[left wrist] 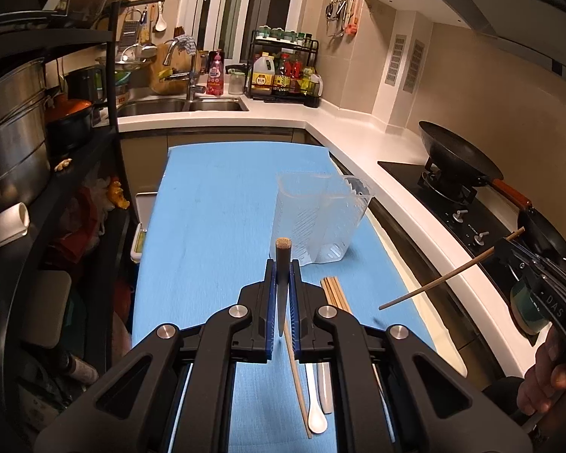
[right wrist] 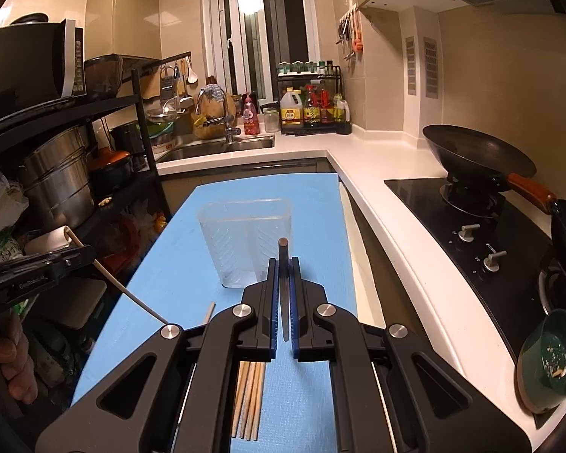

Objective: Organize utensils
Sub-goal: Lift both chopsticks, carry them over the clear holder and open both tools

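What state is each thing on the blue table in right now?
Left tool: shut on one chopstick.
Right tool: shut on another chopstick.
Clear plastic holder: upright, empty.
Chopstick bundle: lying flat.
White spoon: lying flat.
Wok: sitting on stove.

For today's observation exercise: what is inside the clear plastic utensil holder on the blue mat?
The clear holder looks empty: only its ribbed walls and middle divider show through. In the right wrist view, the right hand-held gripper and its chopstick cover one lower corner.
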The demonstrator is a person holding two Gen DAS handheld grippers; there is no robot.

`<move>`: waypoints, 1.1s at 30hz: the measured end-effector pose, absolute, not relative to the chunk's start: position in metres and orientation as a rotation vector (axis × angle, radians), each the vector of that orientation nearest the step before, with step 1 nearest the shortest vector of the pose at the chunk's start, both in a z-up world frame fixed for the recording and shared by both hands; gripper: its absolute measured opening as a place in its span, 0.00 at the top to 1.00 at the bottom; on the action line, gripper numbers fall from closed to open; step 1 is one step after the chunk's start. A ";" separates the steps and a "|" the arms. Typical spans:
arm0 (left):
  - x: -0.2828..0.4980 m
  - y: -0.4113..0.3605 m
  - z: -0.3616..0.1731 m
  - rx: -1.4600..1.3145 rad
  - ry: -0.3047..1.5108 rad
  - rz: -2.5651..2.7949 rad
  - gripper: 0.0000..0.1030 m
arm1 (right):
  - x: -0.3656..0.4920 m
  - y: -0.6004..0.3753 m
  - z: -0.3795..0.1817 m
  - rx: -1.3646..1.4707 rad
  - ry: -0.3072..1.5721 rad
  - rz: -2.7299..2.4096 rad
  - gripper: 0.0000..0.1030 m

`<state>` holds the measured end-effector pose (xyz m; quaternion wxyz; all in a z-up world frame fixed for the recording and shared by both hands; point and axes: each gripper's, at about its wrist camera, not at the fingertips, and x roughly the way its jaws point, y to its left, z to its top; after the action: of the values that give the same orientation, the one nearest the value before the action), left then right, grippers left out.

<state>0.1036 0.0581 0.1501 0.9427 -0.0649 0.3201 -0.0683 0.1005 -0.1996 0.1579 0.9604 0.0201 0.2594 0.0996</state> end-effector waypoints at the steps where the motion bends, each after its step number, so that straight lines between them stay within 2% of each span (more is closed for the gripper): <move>1: 0.105 0.058 0.153 -0.130 0.656 -0.140 0.94 | 0.104 -0.200 0.164 0.040 0.530 0.207 0.95; 14: 0.163 0.052 0.252 -0.097 0.635 -0.188 0.94 | 0.167 -0.188 0.282 0.022 0.480 0.290 0.95; 19: 0.191 0.047 0.291 -0.086 0.586 -0.187 0.94 | 0.197 -0.181 0.304 0.004 0.452 0.293 0.95; 24: 0.225 0.035 0.290 -0.108 0.575 -0.178 0.94 | 0.231 -0.170 0.289 -0.015 0.456 0.286 0.95; 33: 0.270 0.008 0.219 -0.033 0.668 -0.167 0.94 | 0.273 -0.159 0.216 -0.004 0.542 0.289 0.95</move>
<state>0.2700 0.0075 0.2193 0.9411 -0.0161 0.3276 -0.0820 0.2729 -0.1594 0.2163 0.9532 -0.0022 0.2669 0.1421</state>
